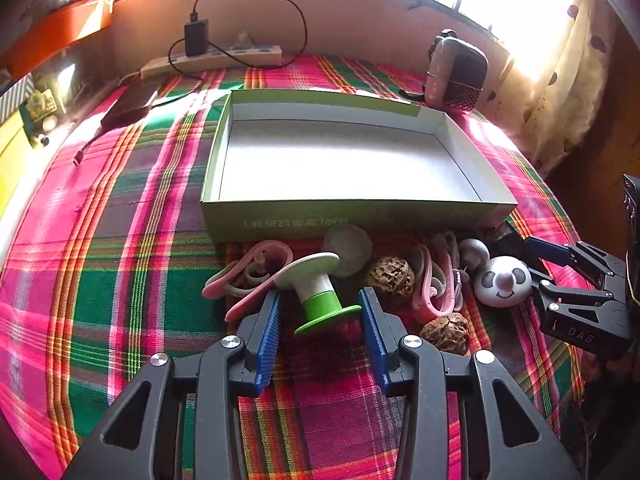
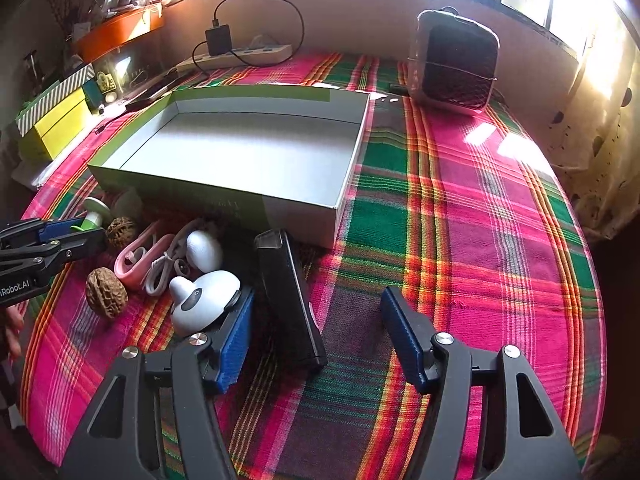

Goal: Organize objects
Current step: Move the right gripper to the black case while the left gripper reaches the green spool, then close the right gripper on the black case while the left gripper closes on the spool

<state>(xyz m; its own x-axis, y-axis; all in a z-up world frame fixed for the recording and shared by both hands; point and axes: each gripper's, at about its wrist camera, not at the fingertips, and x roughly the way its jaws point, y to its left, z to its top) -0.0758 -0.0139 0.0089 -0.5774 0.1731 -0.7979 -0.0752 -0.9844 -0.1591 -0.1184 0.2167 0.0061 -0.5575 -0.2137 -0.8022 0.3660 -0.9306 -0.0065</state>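
Note:
An open green box [image 1: 352, 216] [image 2: 220, 200] with a white inside stands on the plaid cloth. In front of it lie pink clips [image 1: 248, 276], two walnuts [image 1: 390, 276] [image 2: 106, 294], a white panda figure [image 1: 502, 282] [image 2: 204, 300] and a white egg shape [image 2: 204, 250]. My left gripper [image 1: 320, 300] [image 2: 94, 234] is open around a tilted green and white spool [image 1: 320, 292], which rests on the cloth. My right gripper [image 2: 318, 300] [image 1: 538, 262] is open; a black flat bar [image 2: 288, 300] lies between its pads, nearer the left one.
A small fan [image 2: 456, 64] stands at the back right. A power strip with a charger [image 1: 212, 60] lies along the wall, and a dark phone [image 1: 128, 106] at the back left. Yellow boxes [image 2: 56, 120] sit off the left edge. A white cable [image 2: 160, 272] lies among the clips.

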